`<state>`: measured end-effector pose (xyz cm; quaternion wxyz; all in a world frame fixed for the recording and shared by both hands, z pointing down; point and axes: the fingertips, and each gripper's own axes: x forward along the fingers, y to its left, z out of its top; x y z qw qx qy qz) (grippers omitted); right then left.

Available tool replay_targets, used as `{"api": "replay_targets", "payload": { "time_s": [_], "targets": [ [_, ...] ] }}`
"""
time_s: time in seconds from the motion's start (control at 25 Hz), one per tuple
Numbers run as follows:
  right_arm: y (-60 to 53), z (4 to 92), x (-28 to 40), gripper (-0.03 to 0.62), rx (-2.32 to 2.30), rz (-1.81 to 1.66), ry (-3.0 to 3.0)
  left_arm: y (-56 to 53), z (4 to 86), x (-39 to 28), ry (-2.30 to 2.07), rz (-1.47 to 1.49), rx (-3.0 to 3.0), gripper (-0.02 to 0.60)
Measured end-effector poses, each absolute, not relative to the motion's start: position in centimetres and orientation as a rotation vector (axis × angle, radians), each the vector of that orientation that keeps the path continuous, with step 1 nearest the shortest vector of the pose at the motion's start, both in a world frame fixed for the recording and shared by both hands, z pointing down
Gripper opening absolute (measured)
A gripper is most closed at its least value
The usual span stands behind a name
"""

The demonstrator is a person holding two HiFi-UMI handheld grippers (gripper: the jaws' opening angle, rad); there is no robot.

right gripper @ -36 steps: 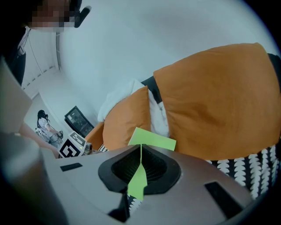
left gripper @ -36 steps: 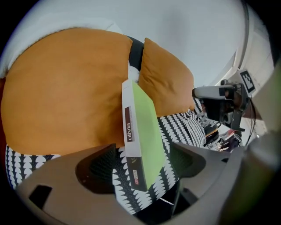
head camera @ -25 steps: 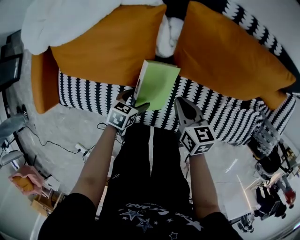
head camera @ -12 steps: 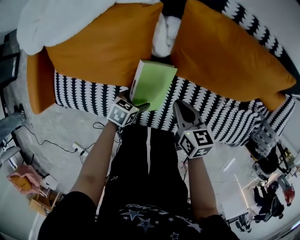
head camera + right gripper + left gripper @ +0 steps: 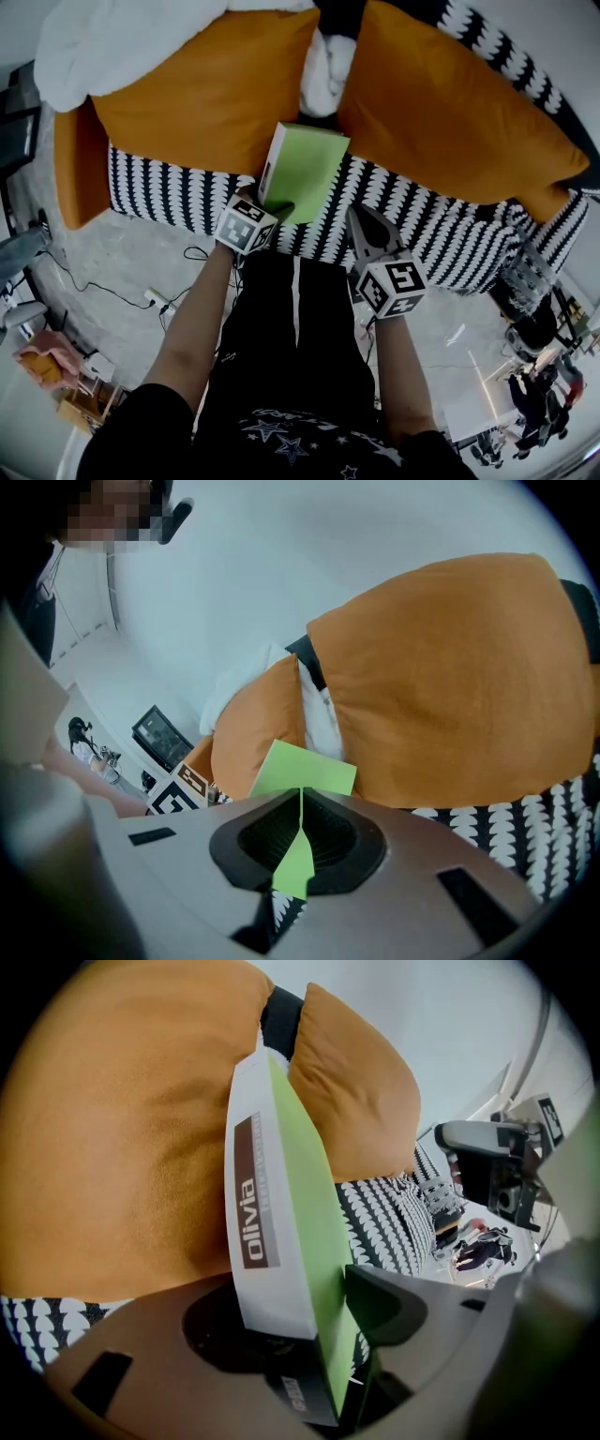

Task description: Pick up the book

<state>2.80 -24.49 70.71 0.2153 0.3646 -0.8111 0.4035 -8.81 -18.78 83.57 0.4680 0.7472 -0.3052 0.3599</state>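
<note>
my left gripper (image 5: 319,1309) has just been closing its jaws with the book (image 5: 302,169) between them, and they now pinch its lower corner: one jaw bears on the green cover, the other sits behind the white spine. the book is tilted over the black-and-white patterned cover (image 5: 427,220), in front of the gap between the left orange cushion (image 5: 202,89) and the right orange cushion (image 5: 450,112). my right gripper (image 5: 298,803) has its jaws pressed together on nothing. it is just beside the book's right edge and apart from it.
</note>
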Motion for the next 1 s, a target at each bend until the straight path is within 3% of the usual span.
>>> {"api": "replay_targets", "payload": {
  "time_s": [0.36,1.0],
  "targets": [
    [-24.4,69.8,2.5,0.026,0.982,1.11,-2.271,-18.5,81.8,-7.5,-0.767,0.812,1.811,0.171],
    [-24.1,65.7,2.7,0.026,0.934,1.059,-2.34,-18.8,76.4,-7.2,-0.894,0.673,1.798,0.129]
  ]
}}
